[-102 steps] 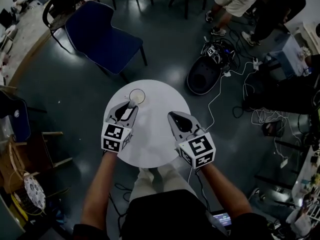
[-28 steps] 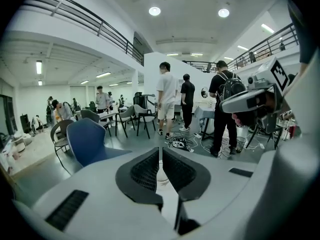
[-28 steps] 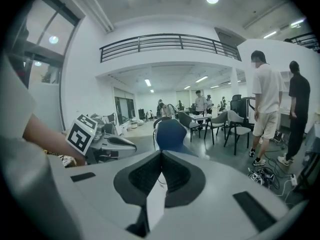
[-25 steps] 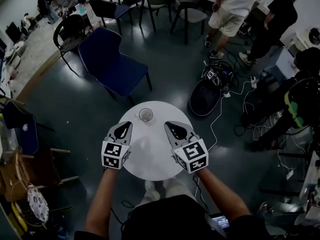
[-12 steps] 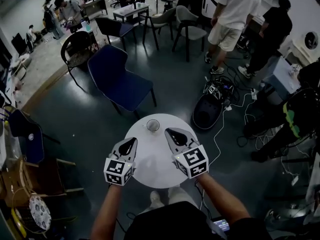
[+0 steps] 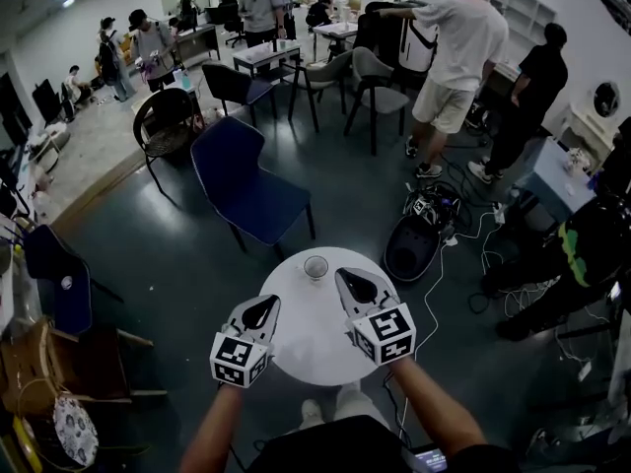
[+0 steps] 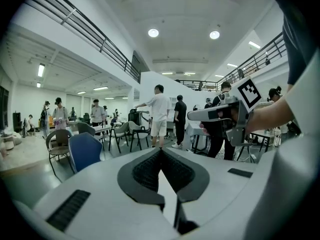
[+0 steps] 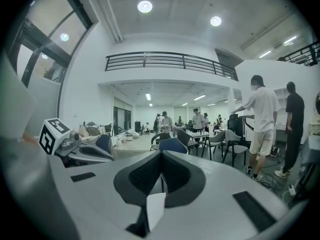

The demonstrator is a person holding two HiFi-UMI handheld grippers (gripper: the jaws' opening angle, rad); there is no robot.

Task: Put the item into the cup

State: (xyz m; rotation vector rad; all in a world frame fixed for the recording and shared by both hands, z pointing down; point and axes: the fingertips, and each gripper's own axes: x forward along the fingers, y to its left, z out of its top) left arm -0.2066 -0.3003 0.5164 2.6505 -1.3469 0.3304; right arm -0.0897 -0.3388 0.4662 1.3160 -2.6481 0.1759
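Dark flooring fills a big hall in the head view, where a round white table (image 6: 308, 341) stands below the camera with a blue chair (image 6: 248, 191) behind it and a black bag (image 6: 411, 248) with cables to its right. The cup (image 6: 315, 266) stands upright near the table's far edge; the item cannot be made out, and what lies inside the cup is too small to tell. The left gripper (image 6: 269, 305) and right gripper (image 6: 344, 277) are held over the near half of the table, both pointing away from the person, well apart from each other and short of the cup. People stand at desks farther back, one in a white shirt (image 6: 458, 37). The left gripper view looks level across the hall: its two jaws are pressed together at the tips with nothing pinched, and the other gripper shows at the right. The right gripper view shows its jaws likewise closed tip to tip and empty, with the blue chair just beyond them.
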